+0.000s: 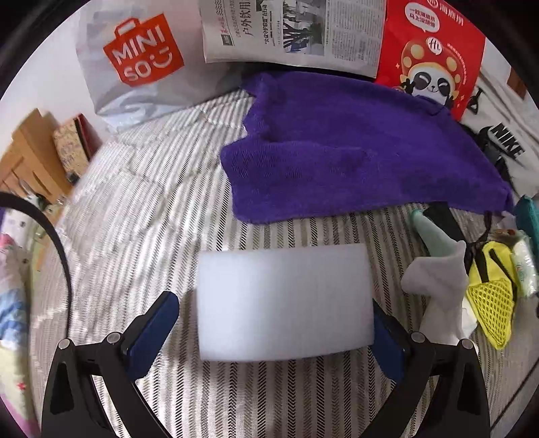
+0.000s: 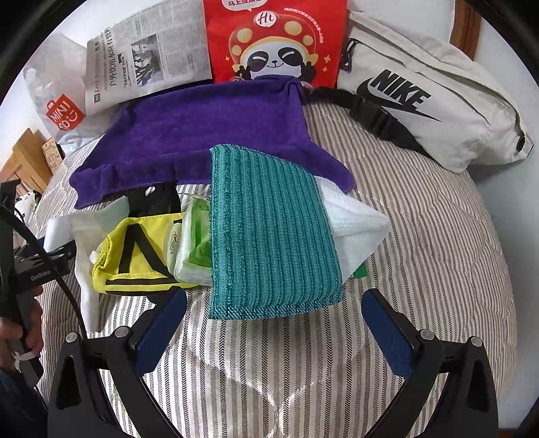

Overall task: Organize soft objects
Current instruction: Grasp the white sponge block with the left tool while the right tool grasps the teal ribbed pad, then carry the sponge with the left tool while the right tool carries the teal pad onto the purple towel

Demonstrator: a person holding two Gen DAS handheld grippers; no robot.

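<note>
A white foam block [image 1: 286, 300] lies on the striped bedcover [image 1: 134, 209] between the fingers of my left gripper [image 1: 273, 300], which is open. Its right pad [image 1: 387, 343] sits at the block's edge and its left pad [image 1: 155, 330] stands a little clear. A purple towel [image 1: 353, 161] is spread just beyond. My right gripper [image 2: 274, 300] is open, its fingers either side of the near edge of a teal ribbed cloth [image 2: 269, 229]. That cloth lies over a white cloth [image 2: 357, 219], a green tissue pack [image 2: 192, 246] and the purple towel [image 2: 202, 124].
A yellow mesh pouch [image 2: 134, 249] and a white sock [image 1: 438, 286] lie beside the pile. At the back stand a MINISO bag [image 1: 141, 57], a newspaper [image 1: 293, 30], a red panda bag [image 2: 276, 40] and a white Nike waist bag [image 2: 438, 101]. Wooden furniture [image 1: 27, 151] is far left.
</note>
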